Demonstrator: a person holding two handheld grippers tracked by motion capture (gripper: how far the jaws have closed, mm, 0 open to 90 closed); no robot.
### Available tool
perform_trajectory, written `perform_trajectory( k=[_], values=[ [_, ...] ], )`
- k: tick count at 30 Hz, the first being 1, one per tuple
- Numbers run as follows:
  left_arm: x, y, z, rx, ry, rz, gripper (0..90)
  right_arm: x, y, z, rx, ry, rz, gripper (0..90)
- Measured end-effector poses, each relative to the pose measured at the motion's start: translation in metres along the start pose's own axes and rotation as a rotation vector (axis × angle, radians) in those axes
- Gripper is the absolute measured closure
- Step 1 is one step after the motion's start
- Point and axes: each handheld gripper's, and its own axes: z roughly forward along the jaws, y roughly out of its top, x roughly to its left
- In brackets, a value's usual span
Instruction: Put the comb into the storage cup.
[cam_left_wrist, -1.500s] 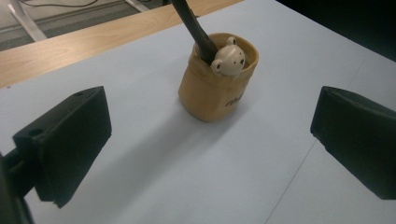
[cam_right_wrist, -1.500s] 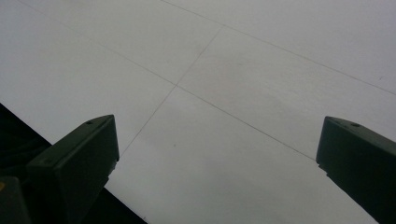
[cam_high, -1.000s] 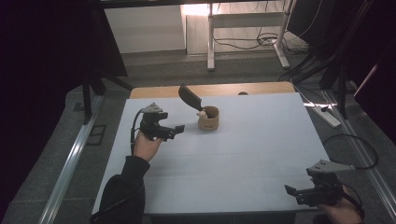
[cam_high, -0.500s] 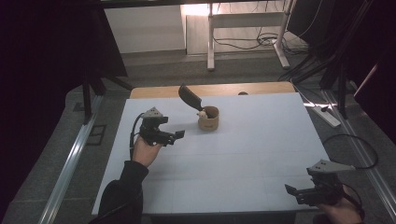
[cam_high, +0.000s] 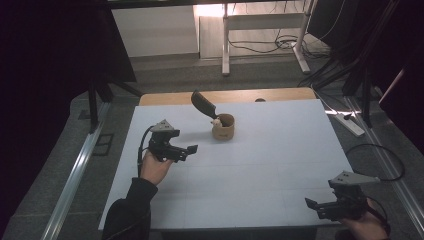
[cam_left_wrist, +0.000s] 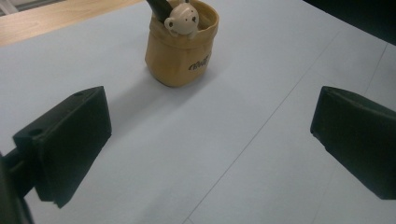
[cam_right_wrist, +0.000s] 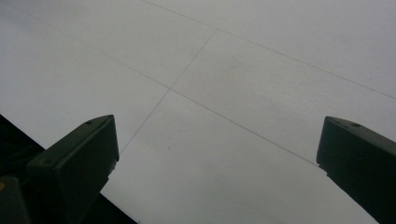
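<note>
A tan fabric pot (cam_high: 223, 128) stands at the back middle of the white table (cam_high: 260, 170). A small white bear figure (cam_high: 216, 121) hangs on its rim, and a black paddle-shaped tool (cam_high: 202, 104) leans out to the back left. My left gripper (cam_high: 192, 149) hovers open just left of and nearer than the pot, holding nothing. In the left gripper view the pot (cam_left_wrist: 180, 51) and bear (cam_left_wrist: 182, 19) lie ahead between the wide jaws of the left gripper (cam_left_wrist: 212, 121). My right gripper (cam_high: 310, 204) is open and holds nothing at the front right corner; the right gripper (cam_right_wrist: 217, 140) looks down on bare table.
A wooden strip (cam_high: 165, 98) runs along the table's back edge. White desk legs (cam_high: 226, 45) and cables (cam_high: 280, 42) stand on the floor behind. A power strip (cam_high: 347, 123) lies off the right side, and a rail (cam_high: 70, 185) runs along the left.
My left gripper has drawn back a little from the pot toward the person's side. The right gripper has barely shifted.
</note>
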Motion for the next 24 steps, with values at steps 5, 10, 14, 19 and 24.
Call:
perform_trajectory(
  k=[5, 10, 14, 19, 24],
  values=[
    [-0.005, -0.004, -0.005, -0.006, -0.003, -0.004, 0.0, 0.0, 0.0, 0.0, 0.002, 0.0, -0.001, 0.0],
    [-0.01, -0.01, -0.011, -0.011, -0.006, -0.011, 0.0, 0.0, 0.0, 0.0, 0.002, 0.001, -0.002, 0.0],
    [-0.013, -0.014, -0.015, -0.011, -0.009, -0.014, 0.0, 0.0, 0.0, 0.0, 0.003, 0.001, -0.002, 0.0],
    [-0.018, -0.02, -0.021, -0.009, -0.01, -0.018, 0.0, 0.001, 0.0, 0.0, 0.004, 0.001, -0.003, 0.0],
    [-0.022, -0.026, -0.025, 0.004, -0.013, -0.025, 0.0, 0.001, 0.0, 0.0, 0.004, 0.001, -0.003, 0.0]
  ],
)
